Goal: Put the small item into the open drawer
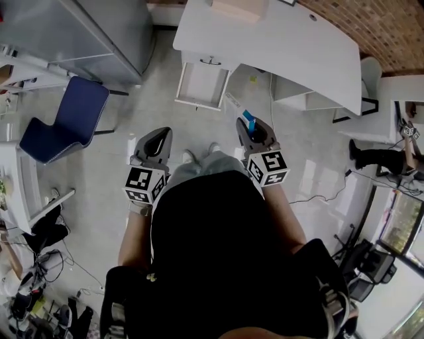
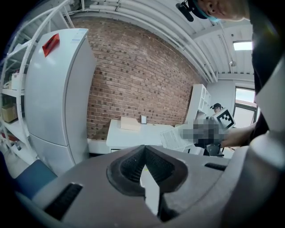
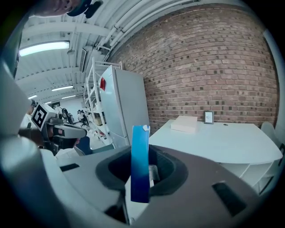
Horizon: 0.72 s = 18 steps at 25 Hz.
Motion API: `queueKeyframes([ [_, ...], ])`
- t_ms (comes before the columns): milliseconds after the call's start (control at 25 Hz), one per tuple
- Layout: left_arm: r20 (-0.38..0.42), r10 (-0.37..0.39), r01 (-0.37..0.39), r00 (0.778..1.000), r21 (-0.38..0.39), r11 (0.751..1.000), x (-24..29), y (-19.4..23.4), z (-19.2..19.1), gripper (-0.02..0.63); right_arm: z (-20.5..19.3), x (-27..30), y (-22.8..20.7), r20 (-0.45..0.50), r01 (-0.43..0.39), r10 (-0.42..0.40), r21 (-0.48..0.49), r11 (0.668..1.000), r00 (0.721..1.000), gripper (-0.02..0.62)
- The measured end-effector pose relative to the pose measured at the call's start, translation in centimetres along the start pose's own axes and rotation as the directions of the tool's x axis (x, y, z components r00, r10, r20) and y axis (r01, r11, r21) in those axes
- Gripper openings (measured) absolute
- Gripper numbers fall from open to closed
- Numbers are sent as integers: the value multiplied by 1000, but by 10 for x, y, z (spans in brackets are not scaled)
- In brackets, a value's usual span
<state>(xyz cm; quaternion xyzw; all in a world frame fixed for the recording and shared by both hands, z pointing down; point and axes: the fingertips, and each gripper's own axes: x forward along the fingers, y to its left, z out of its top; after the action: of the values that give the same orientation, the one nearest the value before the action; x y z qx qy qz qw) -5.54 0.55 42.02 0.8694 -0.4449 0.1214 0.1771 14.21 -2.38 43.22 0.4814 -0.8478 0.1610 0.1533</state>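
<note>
In the head view my right gripper (image 1: 250,127) is held at waist height, shut on a small flat blue item (image 1: 248,121) that sticks out past its tips. The right gripper view shows the blue strip (image 3: 140,156) standing upright between the closed jaws of my right gripper (image 3: 149,176). My left gripper (image 1: 159,134) hangs level with it to the left, jaws together and empty; in its own view my left gripper (image 2: 144,153) has its tips touching. Ahead on the floor, the open white drawer (image 1: 202,83) juts out from under the white desk (image 1: 285,46).
A blue chair (image 1: 66,119) stands to the left and a tall grey cabinet (image 1: 99,30) at the back left. A flat box (image 1: 235,8) lies on the desk. Cables and bags (image 1: 40,271) litter the floor at lower left. Another person's legs (image 1: 377,157) show at right.
</note>
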Motion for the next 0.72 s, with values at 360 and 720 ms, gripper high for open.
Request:
queueKeyframes([
  [360, -47, 110, -112, 993, -58, 992, 28, 25, 3, 3, -8, 66, -18, -105, -120, 116, -34, 992, 988, 87],
  [720, -87, 247, -255, 965, -106, 961, 64, 52, 11, 3, -21, 145, -51, -217, -241, 221, -73, 968, 951, 87],
])
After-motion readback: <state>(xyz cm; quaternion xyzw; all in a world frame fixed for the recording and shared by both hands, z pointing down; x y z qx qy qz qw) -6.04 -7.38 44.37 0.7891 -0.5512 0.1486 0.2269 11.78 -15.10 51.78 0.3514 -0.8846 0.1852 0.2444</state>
